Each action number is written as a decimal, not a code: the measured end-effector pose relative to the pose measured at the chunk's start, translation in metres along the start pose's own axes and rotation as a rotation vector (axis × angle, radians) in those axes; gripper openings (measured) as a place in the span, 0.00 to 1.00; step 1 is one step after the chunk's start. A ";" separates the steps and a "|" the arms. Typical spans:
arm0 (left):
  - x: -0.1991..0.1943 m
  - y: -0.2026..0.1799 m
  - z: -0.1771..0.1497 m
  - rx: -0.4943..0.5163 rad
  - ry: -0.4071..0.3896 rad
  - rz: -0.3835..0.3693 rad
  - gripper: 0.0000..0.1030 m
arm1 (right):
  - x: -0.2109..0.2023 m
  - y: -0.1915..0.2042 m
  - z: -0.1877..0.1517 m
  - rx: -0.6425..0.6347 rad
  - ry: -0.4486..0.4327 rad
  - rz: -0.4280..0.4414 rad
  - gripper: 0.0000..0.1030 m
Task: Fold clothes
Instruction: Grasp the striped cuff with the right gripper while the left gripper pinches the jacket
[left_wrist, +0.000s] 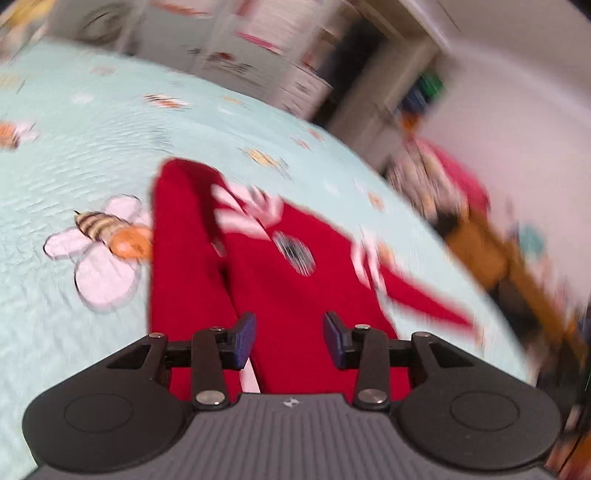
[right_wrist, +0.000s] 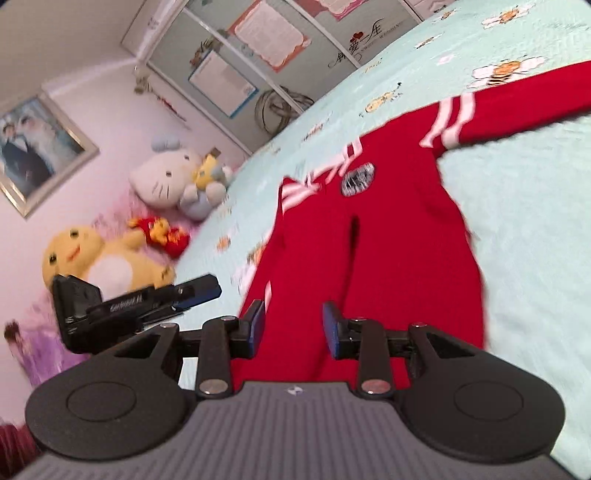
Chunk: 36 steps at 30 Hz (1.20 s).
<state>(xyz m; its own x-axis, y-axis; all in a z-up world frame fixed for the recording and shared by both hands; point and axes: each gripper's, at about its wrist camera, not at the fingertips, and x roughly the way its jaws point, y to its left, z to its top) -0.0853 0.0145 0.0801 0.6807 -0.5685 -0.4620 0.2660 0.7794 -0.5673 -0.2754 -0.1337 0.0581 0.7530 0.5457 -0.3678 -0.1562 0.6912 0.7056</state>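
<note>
One red knitted garment (left_wrist: 295, 280) with white stripes is recorded, spread on a bed covered by a pale mint quilted bedspread (left_wrist: 74, 155) printed with bees and white flowers. One oval grey-and-white badge (right_wrist: 357, 179) is seen on the chest. White double stripes are counted at two places in the right wrist view: across one outstretched sleeve (right_wrist: 452, 117) and near the neckline. A dark vertical crease is noted down the middle of the body. In the left wrist view the cloth is blurred; one sleeve is seen folded in over the body, the other trailing to the right.

Two grippers are listed. The left gripper (left_wrist: 289, 341) is shown above the lower part of the garment, its blue-padded fingers (left_wrist: 245, 341) spread apart with red cloth visible behind the gap; no pinch can be made out. The right gripper (right_wrist: 293, 329) is likewise shown over the garment's lower part, fingers (right_wrist: 334, 330) parted, nothing pressed between them. The left gripper is also seen from the side in the right wrist view, at the garment's left edge.

Three soft toys are counted by the wall: one white cat plush (right_wrist: 173, 181), one yellow plush (right_wrist: 92, 258), one small red-and-yellow plush (right_wrist: 162, 234). One framed photograph (right_wrist: 37, 144) is hung on the wall.
</note>
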 end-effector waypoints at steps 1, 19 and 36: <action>0.011 0.011 0.014 -0.039 -0.013 -0.011 0.27 | 0.012 0.000 0.008 -0.003 -0.009 0.002 0.34; 0.116 0.110 0.097 -0.220 -0.019 0.010 0.13 | 0.250 0.007 0.128 -0.256 0.000 -0.052 0.62; 0.128 0.110 0.088 -0.123 0.005 0.015 0.14 | 0.299 0.058 0.083 -0.713 0.070 -0.045 0.08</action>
<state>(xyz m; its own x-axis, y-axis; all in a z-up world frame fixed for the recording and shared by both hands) 0.0918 0.0509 0.0185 0.6806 -0.5585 -0.4741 0.1701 0.7499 -0.6393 -0.0063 0.0300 0.0391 0.7295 0.5219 -0.4421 -0.5234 0.8421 0.1303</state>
